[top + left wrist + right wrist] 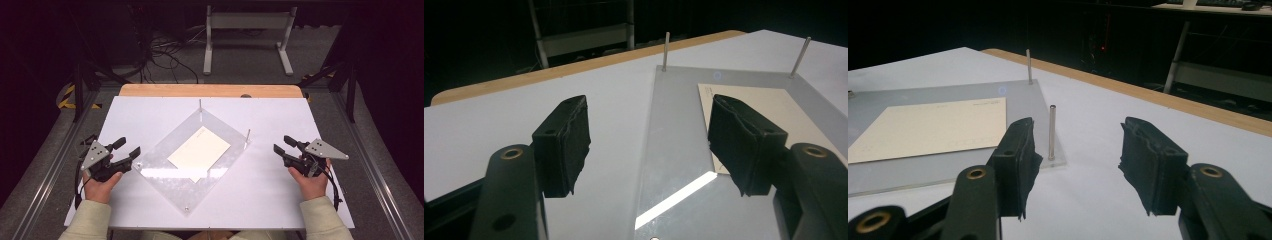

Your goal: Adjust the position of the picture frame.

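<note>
A clear acrylic plate (165, 172) lies turned like a diamond in the middle of the white table (150, 110), with a cream paper sheet (199, 148) on it. Two thin metal pins stand at its corners: the far pin (200, 105) and the right pin (248, 135). My left gripper (127, 148) rests at the plate's left corner, open and holding nothing; in its own view the plate (676, 150) and the sheet (774, 107) lie ahead between the jaws. My right gripper (282, 146) hovers right of the plate, open and empty, with the right pin (1051, 131) just ahead.
A wooden strip (210, 90) borders the table's far edge. Beyond it, on the dark floor, stand a white metal frame (247, 35) and a tangle of cables (160, 52). Metal rails (370, 165) run along both sides of the table.
</note>
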{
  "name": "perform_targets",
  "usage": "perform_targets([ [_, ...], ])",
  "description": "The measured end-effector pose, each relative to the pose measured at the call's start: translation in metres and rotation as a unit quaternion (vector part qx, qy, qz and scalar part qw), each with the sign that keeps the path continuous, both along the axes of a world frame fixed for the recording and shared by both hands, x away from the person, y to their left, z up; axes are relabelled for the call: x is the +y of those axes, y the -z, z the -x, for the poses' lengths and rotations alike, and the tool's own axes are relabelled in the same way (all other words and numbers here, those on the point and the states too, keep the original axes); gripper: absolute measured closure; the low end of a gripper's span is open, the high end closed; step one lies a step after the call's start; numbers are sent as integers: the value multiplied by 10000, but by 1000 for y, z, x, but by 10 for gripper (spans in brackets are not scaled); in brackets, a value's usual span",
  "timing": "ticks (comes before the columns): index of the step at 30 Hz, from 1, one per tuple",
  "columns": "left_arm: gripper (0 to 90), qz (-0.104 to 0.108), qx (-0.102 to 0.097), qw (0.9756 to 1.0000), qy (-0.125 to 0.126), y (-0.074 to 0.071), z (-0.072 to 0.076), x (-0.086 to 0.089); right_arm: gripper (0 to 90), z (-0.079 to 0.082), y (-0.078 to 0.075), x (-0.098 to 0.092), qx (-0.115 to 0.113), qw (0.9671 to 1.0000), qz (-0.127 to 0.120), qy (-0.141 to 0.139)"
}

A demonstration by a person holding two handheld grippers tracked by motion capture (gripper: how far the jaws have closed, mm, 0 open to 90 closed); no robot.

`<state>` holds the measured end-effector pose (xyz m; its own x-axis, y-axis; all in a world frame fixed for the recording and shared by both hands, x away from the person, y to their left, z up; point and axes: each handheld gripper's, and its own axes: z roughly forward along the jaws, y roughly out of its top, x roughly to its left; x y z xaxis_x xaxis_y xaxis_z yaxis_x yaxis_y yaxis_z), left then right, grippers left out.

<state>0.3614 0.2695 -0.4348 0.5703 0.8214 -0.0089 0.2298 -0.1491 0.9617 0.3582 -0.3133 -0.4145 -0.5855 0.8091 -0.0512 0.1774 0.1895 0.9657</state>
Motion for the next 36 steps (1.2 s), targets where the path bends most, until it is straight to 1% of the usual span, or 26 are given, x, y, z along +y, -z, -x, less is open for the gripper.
perform_targets([
  [1,335,0,0,10000,0,0,0,0,473,0,0,0,0,10000,0,0],
  [2,335,-36,50,10000,-1,-1,-1,-1,482,0,0,0,10,10000,1,-12],
  [4,337,-88,96,9999,66,-3,-1,-4,492,2,-1,-1,16,10000,27,-52],
  [5,341,-147,86,9998,109,-6,0,-7,494,2,-2,-1,33,10000,30,-48],
  [6,344,-147,86,9998,109,-6,0,-7,494,3,-2,-2,17,10000,37,-26],
  [7,345,-119,41,9997,202,-10,1,-11,494,4,-2,-3,-8,10000,21,-17],
  [10,345,-134,30,9996,251,-13,0,-15,493,6,-3,-5,9,10000,8,37],
  [14,353,-160,91,9994,304,-14,-5,-19,491,11,-4,-10,14,9999,-28,108],
  [17,382,-144,198,9986,473,-15,-7,-24,494,15,-5,-13,11,9998,-21,175],
  [19,409,-230,220,9980,553,-17,-8,-30,507,19,-6,-14,-37,9998,-4,187],
  [20,426,-318,240,9976,571,-19,-8,-32,511,21,-7,-14,-45,9998,24,191],
  [21,442,-396,297,9973,551,-20,-9,-35,512,22,-8,-14,-80,9998,36,174],
  [22,484,-477,375,9966,555,-20,-10,-37,516,24,-8,-13,-81,9998,66,163],
  [24,639,-595,641,9939,671,-21,-15,-39,519,27,-8,-13,-69,9998,67,162],
  [25,737,-623,750,9931,653,-21,-17,-39,520,28,-8,-14,-61,9998,77,163],
  [26,828,-638,811,9926,643,-22,-19,-39,524,29,-8,-15,-58,9998,68,160],
  [27,886,-625,874,9922,636,-22,-19,-39,530,30,-8,-16,-58,9998,70,178],
  [28,897,-616,933,9919,601,-21,-21,-38,533,30,-8,-17,-72,9998,62,171],
  [29,897,-703,980,9912,548,-21,-23,-37,534,32,-9,-18,-62,9998,59,195],
  [30,898,-729,1041,9906,515,-20,-25,-36,535,33,-9,-18,-57,9998,60,192],
  [31,899,-751,1153,9893,493,-19,-27,-35,534,33,-8,-19,-63,9998,58,191],
  [32,899,-773,1204,9887,442,-18,-29,-35,535,34,-8,-19,-47,9998,57,198],
  [33,898,-749,1332,9873,426,-17,-31,-34,534,34,-8,-19,-38,9998,57,198],
  [34,899,-759,1429,9862,357,-15,-33,-34,535,35,-8,-19,-25,9998,61,205],
  [36,898,-808,1709,9814,328,-11,-39,-32,535,37,-8,-20,-23,9997,77,212],
])
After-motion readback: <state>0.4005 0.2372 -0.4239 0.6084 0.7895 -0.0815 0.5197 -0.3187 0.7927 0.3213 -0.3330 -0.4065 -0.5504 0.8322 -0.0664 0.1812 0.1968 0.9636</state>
